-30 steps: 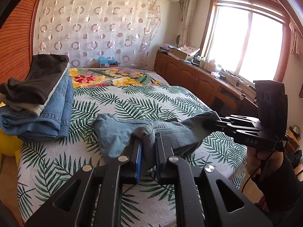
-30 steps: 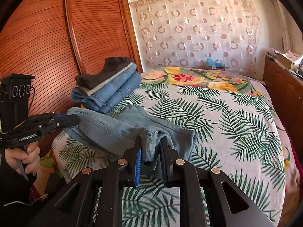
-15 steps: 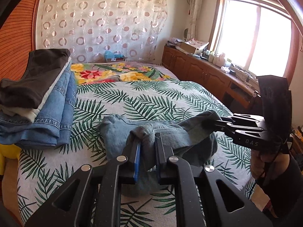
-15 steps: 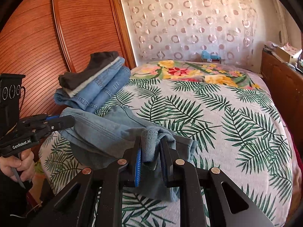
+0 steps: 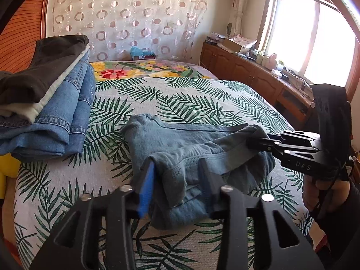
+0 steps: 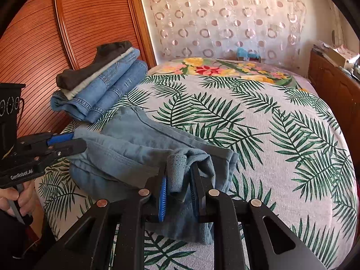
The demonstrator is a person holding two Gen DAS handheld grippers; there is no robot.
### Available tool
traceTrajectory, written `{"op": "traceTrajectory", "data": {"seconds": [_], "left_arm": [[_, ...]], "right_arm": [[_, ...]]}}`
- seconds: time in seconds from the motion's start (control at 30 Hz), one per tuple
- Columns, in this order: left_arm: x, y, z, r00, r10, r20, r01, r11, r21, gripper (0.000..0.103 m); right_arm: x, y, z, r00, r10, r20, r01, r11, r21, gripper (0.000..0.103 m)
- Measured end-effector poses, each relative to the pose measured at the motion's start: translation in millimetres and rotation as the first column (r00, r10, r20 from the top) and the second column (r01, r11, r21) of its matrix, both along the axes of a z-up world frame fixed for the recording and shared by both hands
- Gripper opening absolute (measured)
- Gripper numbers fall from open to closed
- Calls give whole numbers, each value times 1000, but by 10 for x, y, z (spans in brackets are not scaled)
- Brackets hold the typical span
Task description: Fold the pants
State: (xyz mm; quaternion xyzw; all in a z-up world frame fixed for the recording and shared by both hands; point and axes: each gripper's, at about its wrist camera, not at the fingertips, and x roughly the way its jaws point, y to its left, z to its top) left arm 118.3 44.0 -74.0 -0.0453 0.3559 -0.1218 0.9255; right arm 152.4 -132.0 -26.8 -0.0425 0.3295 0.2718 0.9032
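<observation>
The left gripper (image 5: 177, 175), jaws opening around the pants (image 5: 180, 144), should release cleanly while the right gripper (image 6: 178, 189) pinches its corner flat near the bed's (image 6: 281, 135) front edge.

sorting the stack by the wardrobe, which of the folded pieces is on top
The dark brown-black piece tops the stack; a pale one lies under it, then the blue jeans.

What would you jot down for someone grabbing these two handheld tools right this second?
Left gripper: jaws opening, waistband of the light blue pants lies loose between them.
Right gripper: shut on the pants' other waistband corner.
Pants lie bunched on the palm-leaf bedspread, beside the stack of folded clothes.
Done: the pants are folded over and laid down.
Left: probably release the right side and smooth the fold.
</observation>
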Motion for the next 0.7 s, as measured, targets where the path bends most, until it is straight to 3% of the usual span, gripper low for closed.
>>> {"op": "traceTrajectory", "data": {"seconds": [0.07,0.13,0.17,0.2,0.53,0.7], "left_arm": [[-21,12,-24,1000,-1,-3,1,1000,5,48],[-39,19,-59,1000,-2,-16,3,1000,15,63],[-48,26,-66,1000,-4,-14,5,1000,15,76],[-77,40,-82,1000,-10,-10,10,1000,7,80],[-205,164,-136,999,34,-22,-33,998,50,80],[-250,279,-147,998,58,-18,-57,997,56,80]], "right_arm": [[-5,-13,10,1000,0,0,0,1000,3,17],[-20,-13,24,1000,-2,7,2,1000,3,22],[-24,-15,27,1000,-5,13,5,1000,0,23],[-36,-21,30,1000,-8,19,8,1000,-2,24],[-311,-254,64,998,-14,61,17,999,-41,47],[-419,-332,4,999,-4,52,9,996,-91,51]]}}
